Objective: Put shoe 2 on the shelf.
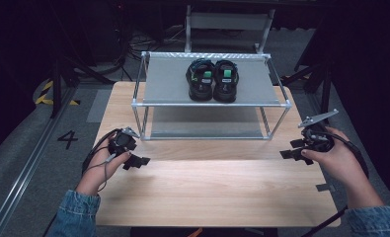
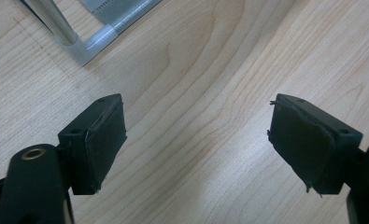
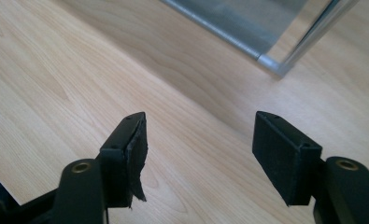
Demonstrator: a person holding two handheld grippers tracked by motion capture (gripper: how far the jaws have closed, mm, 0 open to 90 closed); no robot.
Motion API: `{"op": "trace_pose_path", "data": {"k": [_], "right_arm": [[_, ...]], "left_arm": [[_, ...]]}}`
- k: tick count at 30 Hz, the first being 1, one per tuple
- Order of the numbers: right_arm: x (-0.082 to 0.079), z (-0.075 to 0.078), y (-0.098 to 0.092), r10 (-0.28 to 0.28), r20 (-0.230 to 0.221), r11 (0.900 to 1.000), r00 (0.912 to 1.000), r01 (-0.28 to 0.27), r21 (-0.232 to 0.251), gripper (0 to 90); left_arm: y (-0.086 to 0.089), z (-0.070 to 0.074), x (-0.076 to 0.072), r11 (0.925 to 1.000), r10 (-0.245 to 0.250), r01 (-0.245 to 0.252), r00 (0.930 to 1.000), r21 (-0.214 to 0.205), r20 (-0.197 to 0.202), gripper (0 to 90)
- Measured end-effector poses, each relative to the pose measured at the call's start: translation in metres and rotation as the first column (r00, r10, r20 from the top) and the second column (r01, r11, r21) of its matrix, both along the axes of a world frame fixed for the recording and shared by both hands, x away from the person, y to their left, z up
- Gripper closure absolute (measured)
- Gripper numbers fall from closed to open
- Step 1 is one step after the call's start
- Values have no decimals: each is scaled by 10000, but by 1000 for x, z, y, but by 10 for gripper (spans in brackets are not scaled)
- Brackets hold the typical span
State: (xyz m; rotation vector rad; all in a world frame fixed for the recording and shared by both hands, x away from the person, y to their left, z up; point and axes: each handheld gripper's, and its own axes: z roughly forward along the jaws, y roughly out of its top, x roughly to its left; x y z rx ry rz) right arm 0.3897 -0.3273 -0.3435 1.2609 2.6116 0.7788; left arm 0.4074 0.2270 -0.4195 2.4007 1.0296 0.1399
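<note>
Both grippers, left (image 1: pixel 136 161) at 8 o'clock and right (image 1: pixel 292 148) at 4, hover over the table (image 1: pixel 207 192), fingers apart; black sandals (image 1: pixel 213 79) sit atop the rack (image 1: pixel 168 79).

- light wooden table (image 1: pixel 217 192), pretty bare up front
- dark grey floor (image 1: pixel 24 148) around it, with a "4" marking (image 1: pixel 67 138) off to the left
- yellow-black hazard tape (image 1: pixel 47 94) further back on the left
- tangle of cables (image 1: pixel 143 42) and a pale metal frame (image 1: pixel 227 22) behind the table

Rack (image 2: pixel 86 44) cut off by frame edge; shoe (image 1: pixel 213 79) labels unreadable.
</note>
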Motion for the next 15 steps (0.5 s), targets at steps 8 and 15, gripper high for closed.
{"op": "trace_pose_path", "data": {"k": [8,15], "right_arm": [[-3,-27,1,27,-26,9998,10000,-27,196,368],[-5,-36,3,17,-117,9997,9999,-14,259,365]], "left_arm": [[0,0,-1,9999,75,-75,10000,-113,8,188],[1,0,-1,10000,18,-18,10000,18,17,192]]}}
